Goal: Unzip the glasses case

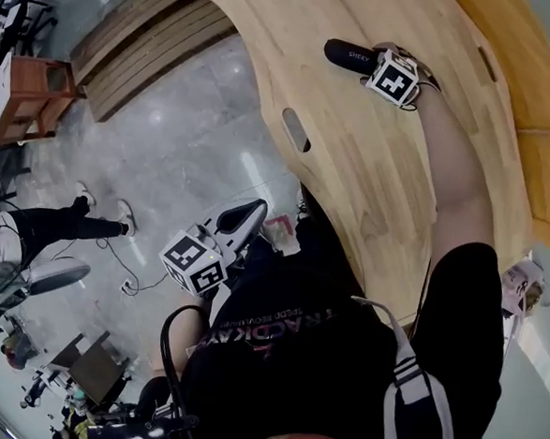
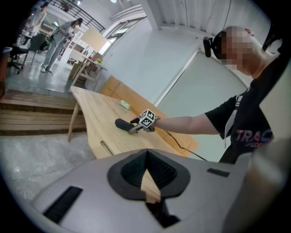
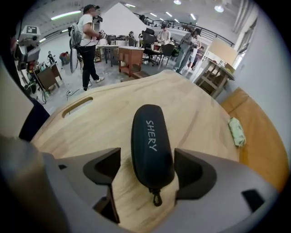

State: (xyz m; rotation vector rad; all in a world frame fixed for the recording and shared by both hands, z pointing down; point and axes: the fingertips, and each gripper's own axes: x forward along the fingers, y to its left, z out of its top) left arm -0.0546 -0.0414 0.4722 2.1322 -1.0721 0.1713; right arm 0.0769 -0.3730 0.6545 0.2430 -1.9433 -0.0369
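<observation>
**Q:** How is the glasses case [image 3: 152,145] best secured for unzipping?

**A:** It lies on the surface [image 3: 91,127], untouched between the spread jaws of the right claw [image 3: 150,169]. The case should be clamped near its zip pull [image 3: 157,198]. The closed, empty left claw [image 2: 148,177], well apart from the case, is reserved for the pull.

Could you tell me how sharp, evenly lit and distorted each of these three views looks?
Head view: strong fisheye bends the table edge; the floor shows soft glare. Left gripper view: dark rounded corners, glasses case small but clear. Right gripper view: the case is sharp, its lettering legible, the background curved.
</observation>
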